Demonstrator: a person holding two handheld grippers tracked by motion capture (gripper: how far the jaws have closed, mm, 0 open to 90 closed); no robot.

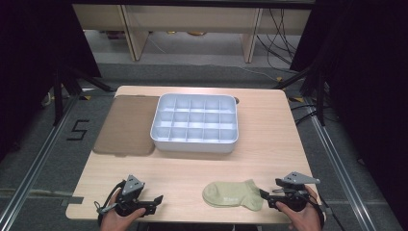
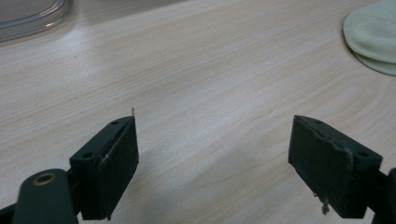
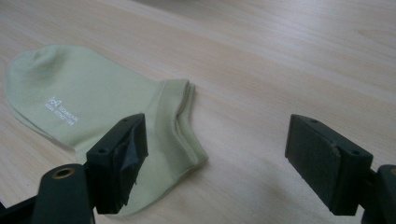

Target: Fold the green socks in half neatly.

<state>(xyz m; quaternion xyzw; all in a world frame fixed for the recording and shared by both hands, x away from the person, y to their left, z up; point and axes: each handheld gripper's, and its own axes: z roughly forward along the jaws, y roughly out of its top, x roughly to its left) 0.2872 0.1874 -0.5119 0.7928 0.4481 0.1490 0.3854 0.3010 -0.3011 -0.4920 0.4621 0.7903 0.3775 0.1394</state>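
Both empty and wide open beside the sock (image 1: 234, 193): right gripper (image 1: 267, 194) at its cuff ready to pinch, left gripper (image 1: 155, 199) apart, toe-side.

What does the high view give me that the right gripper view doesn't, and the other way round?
High view alone: the grey divided tray at the table's far middle, a brown mat left of it, the left gripper open near the front edge, and floor and furniture beyond.
Right gripper view alone: the sock's white logo and ribbed cuff up close, the cuff lying by the left one of its own jaws.
Both: the green sock, the wooden table, and the right gripper, open and holding nothing.
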